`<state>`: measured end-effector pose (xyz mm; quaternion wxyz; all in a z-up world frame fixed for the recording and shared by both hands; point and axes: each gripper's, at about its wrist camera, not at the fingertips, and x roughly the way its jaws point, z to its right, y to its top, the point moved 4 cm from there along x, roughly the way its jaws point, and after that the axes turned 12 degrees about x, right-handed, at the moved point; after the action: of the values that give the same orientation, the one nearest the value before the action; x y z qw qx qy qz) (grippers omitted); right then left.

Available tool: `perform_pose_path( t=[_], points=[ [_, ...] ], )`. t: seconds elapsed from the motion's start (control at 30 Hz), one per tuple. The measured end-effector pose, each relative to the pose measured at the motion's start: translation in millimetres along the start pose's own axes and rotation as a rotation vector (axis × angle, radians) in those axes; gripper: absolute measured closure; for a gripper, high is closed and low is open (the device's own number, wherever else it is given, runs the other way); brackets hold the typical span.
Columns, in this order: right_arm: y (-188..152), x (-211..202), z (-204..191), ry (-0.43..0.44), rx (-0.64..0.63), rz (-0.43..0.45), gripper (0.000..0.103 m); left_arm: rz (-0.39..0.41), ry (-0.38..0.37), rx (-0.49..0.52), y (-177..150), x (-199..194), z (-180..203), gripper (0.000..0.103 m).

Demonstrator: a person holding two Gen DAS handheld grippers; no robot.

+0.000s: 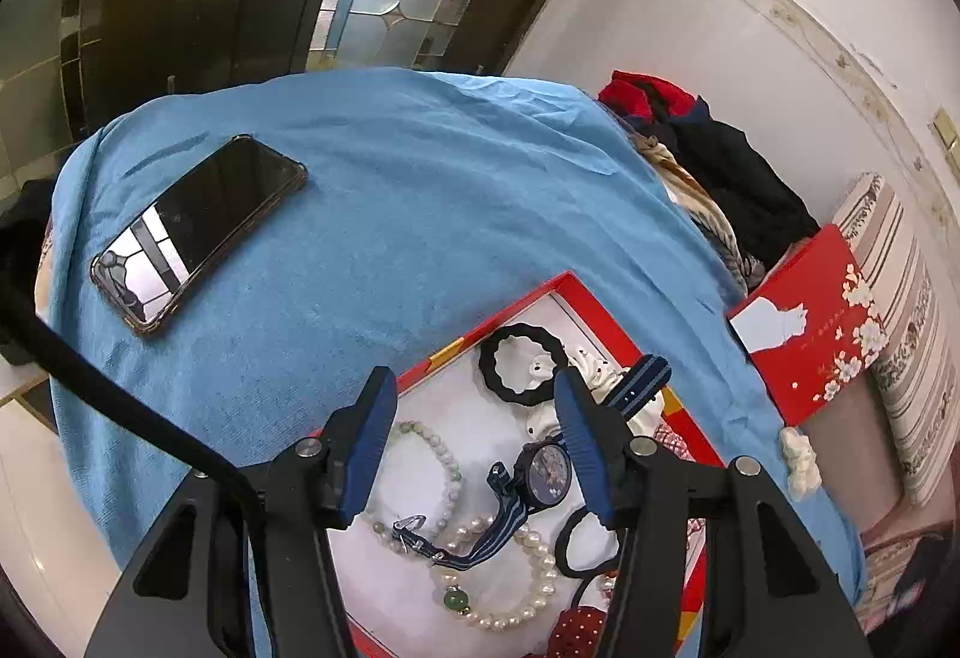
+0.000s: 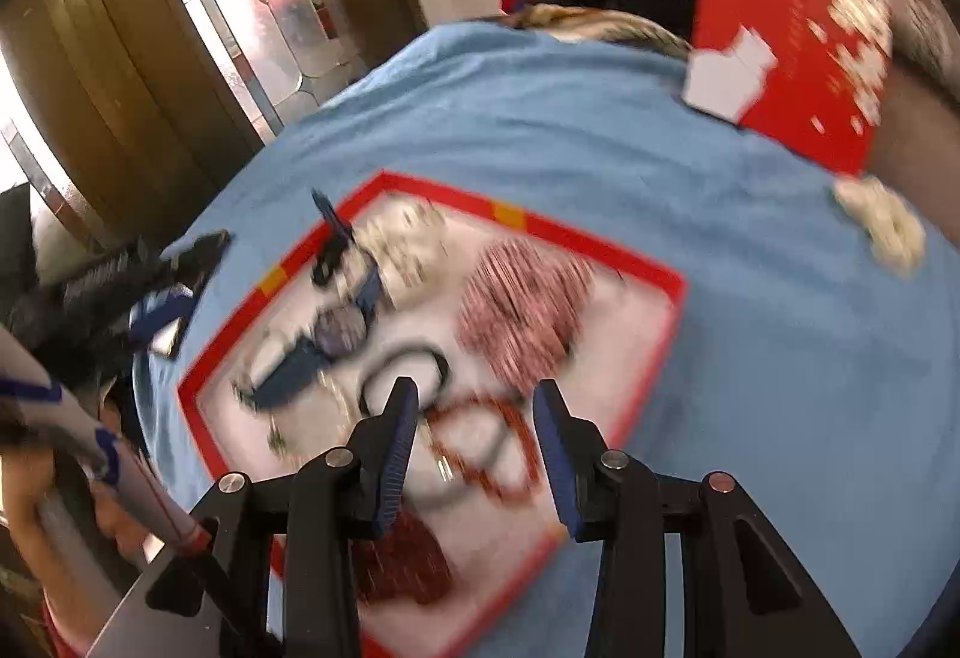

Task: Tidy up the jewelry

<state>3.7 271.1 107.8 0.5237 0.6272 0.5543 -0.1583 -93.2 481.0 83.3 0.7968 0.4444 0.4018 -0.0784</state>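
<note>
Both grippers, left [image 1: 474,442] and right [image 2: 474,448], hung half open and empty above the red box [image 1: 543,287], jewelry incl. watch [image 1: 547,469] already inside, likely between picks.

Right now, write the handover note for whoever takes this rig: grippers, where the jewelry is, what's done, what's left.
Left gripper: open, empty, above the red box.
Right gripper: open, empty, over the same box; its view is blurred.
In the box: watch, pearl necklace, jade bead bracelet, black scalloped hair tie, other hair ties and scrunchies, all loosely piled.
Outside it: the red lid and a small white piece on the blue cloth.
Done: most pieces are in the box.
Left: probably box the white piece and fit the lid.
</note>
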Motion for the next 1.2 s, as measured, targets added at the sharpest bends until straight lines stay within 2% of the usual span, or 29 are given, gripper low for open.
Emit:
perform_pose_path(
  t=[0.13, 0.2, 0.23, 0.27, 0.33, 0.4, 0.43, 0.5, 0.67, 0.7, 0.73, 0.83, 0.93, 1.03, 1.07, 1.1, 1.13, 1.17, 1.2],
  points=[
    [34, 29, -20, 0.018, 0.005, -0.010, 0.060, 0.006, 0.023, -0.025, 2, 0, -8, 0.050],
    [43, 50, -27, 0.030, 0.016, -0.043, 0.069, -0.002, 0.021, -0.047, 2, 4, -13, 0.050],
    [45, 62, -29, 0.041, 0.030, -0.072, 0.081, -0.006, 0.019, -0.056, 3, 6, -15, 0.050],
    [48, 77, -31, 0.054, 0.047, -0.104, 0.084, -0.015, 0.016, -0.063, 3, 9, -15, 0.050],
    [51, 98, -30, 0.056, 0.066, -0.132, 0.084, -0.029, 0.014, -0.063, 2, 13, -13, 0.050],
    [54, 116, -23, -0.003, 0.073, -0.151, 0.085, -0.035, 0.021, -0.041, 2, 16, -8, 0.050],
    [56, 121, -19, -0.061, 0.064, -0.148, 0.085, -0.033, 0.024, -0.030, 2, 17, -5, 0.050],
    [58, 119, -14, -0.123, 0.027, -0.116, 0.085, -0.026, 0.040, -0.006, 4, 16, -2, 0.050],
    [59, 75, -17, -0.106, -0.010, 0.005, 0.084, -0.015, 0.041, -0.028, 6, 14, -5, 0.050],
    [58, 66, -20, -0.094, -0.022, 0.023, 0.083, -0.016, 0.038, -0.032, 6, 13, -5, 0.050],
    [57, 60, -24, -0.065, -0.027, 0.032, 0.078, -0.016, 0.037, -0.035, 5, 13, -4, 0.050],
    [58, 47, -40, 0.035, -0.029, 0.039, 0.043, -0.007, 0.039, -0.042, 4, 9, -3, 0.050],
    [59, 55, -59, 0.056, -0.075, 0.022, 0.041, 0.003, 0.049, -0.070, 4, 6, -10, 0.050],
    [58, 77, -72, 0.016, -0.110, -0.012, 0.042, -0.008, 0.054, -0.089, 4, 9, -16, 0.050],
    [59, 86, -71, -0.018, -0.114, -0.019, 0.043, -0.013, 0.060, -0.091, 4, 10, -18, 0.050],
    [60, 93, -68, -0.038, -0.109, -0.025, 0.050, -0.020, 0.072, -0.093, 3, 13, -20, 0.050],
    [60, 96, -64, -0.042, -0.096, -0.037, 0.076, -0.027, 0.076, -0.094, 3, 14, -22, 0.050],
    [60, 99, -58, -0.017, -0.062, -0.067, 0.096, -0.036, 0.075, -0.097, 2, 17, -24, 0.050],
    [60, 98, -52, 0.019, -0.025, -0.081, 0.096, -0.041, 0.073, -0.102, 2, 18, -25, 0.050]
  ],
)
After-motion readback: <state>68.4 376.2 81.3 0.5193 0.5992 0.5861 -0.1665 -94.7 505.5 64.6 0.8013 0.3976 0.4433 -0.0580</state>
